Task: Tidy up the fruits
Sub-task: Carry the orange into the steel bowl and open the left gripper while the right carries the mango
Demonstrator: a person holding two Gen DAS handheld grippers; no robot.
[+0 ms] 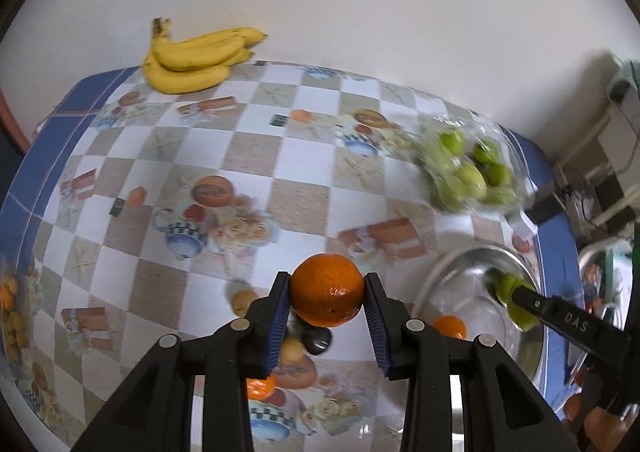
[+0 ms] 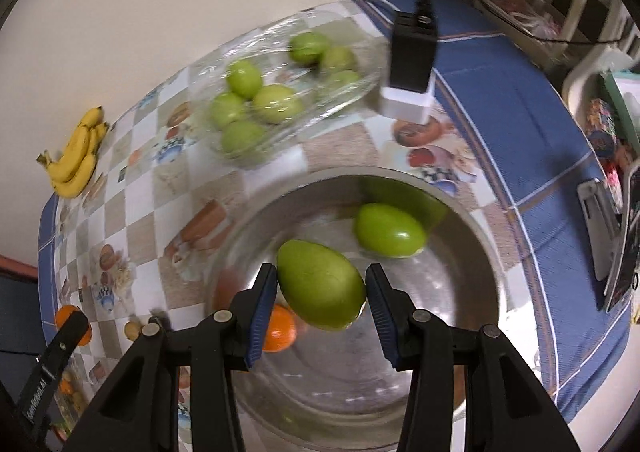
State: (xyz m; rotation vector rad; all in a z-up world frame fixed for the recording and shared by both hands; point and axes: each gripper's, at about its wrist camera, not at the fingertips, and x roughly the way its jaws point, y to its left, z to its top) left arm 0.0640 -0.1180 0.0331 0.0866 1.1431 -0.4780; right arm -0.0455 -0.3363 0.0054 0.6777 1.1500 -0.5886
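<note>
Checkered tablecloth [image 1: 304,168] is carrying the sort: left gripper [image 1: 326,294] is pinching an orange [image 1: 326,290] between its pads, right gripper [image 2: 321,286] is squeezing a green fruit [image 2: 320,284] over the steel bowl [image 2: 486,248], apparently for dropping in.

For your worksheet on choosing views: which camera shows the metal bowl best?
The right wrist view: the metal bowl fills the centre, showing its rim and the fruit inside. The left wrist view catches only part of it at the right edge, blurred.
</note>
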